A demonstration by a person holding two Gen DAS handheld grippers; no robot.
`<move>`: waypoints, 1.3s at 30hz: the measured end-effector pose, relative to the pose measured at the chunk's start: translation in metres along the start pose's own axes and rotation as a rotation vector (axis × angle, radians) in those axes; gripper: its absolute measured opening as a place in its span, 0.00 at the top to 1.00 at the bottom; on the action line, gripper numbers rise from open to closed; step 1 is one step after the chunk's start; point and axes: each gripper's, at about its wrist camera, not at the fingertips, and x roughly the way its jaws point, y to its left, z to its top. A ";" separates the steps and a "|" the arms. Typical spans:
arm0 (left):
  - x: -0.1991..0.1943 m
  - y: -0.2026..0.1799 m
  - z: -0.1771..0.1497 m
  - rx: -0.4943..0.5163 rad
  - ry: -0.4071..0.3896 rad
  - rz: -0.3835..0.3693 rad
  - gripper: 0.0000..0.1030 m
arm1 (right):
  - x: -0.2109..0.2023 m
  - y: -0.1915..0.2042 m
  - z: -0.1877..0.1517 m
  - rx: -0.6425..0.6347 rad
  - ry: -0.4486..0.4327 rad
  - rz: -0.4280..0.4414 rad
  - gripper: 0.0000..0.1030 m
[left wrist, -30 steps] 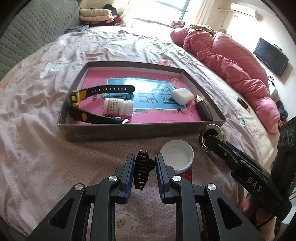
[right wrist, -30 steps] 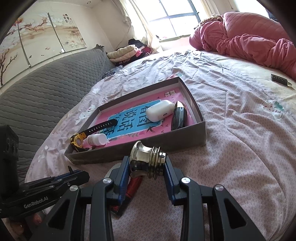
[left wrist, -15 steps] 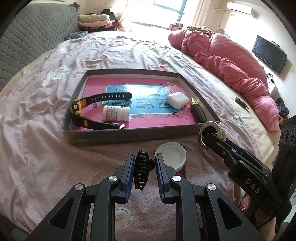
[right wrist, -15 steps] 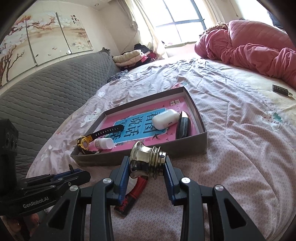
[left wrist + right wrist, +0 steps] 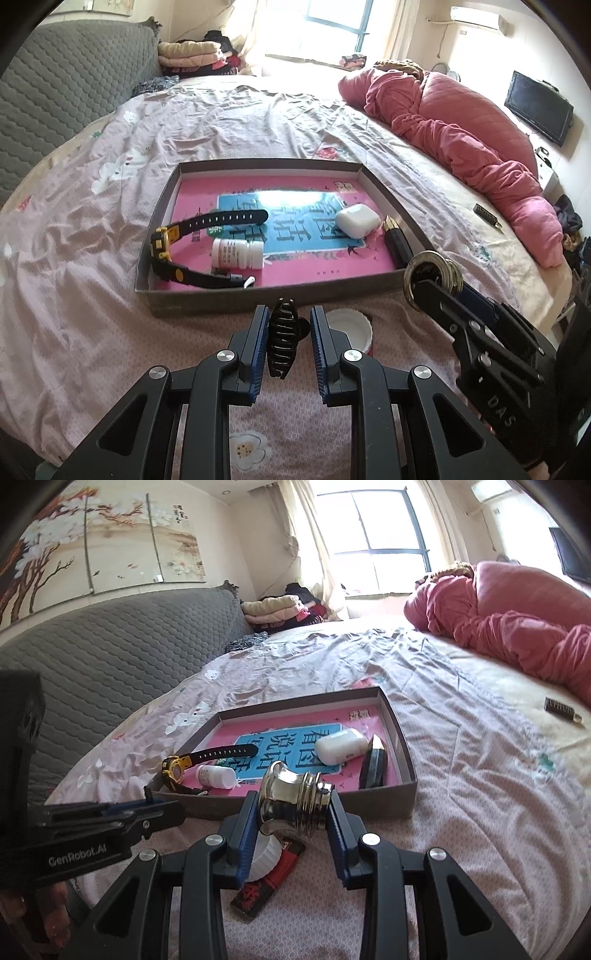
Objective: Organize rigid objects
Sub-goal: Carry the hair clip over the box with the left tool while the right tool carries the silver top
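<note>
My left gripper [image 5: 285, 325] is shut on a black hair claw clip [image 5: 282, 338], held above the bedsheet just short of the grey tray [image 5: 258, 299]. To its right, my right gripper [image 5: 291, 803] is shut on a shiny brass knob [image 5: 293, 801], which also shows in the left wrist view as the brass knob [image 5: 432, 275] near the tray's front right corner. In the tray lie a yellow-faced black watch [image 5: 192, 240], a white pill bottle [image 5: 236, 253], a white earbud case [image 5: 356, 219] and a black lighter [image 5: 397, 242].
A white-lidded container [image 5: 349, 326] with a red label stands on the sheet beneath both grippers. A rumpled pink quilt [image 5: 461, 140] lies at the right, with a small dark object [image 5: 487, 214] near it. The grey padded headboard [image 5: 110, 657] runs along the left.
The right gripper has risen a little with the knob and rolled slightly. The left gripper has kept the clip almost still; the tray looks a bit farther below.
</note>
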 end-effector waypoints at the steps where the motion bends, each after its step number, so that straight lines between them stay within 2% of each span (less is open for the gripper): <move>1: 0.001 0.000 0.001 -0.001 0.001 0.001 0.78 | 0.000 0.000 0.000 -0.003 -0.003 -0.002 0.66; 27: 0.040 -0.001 0.035 0.009 0.010 0.026 0.78 | 0.037 -0.022 0.019 0.036 -0.022 -0.026 0.66; 39: 0.063 -0.009 0.053 0.023 0.027 0.014 0.78 | 0.055 -0.029 0.026 0.029 -0.012 -0.030 0.66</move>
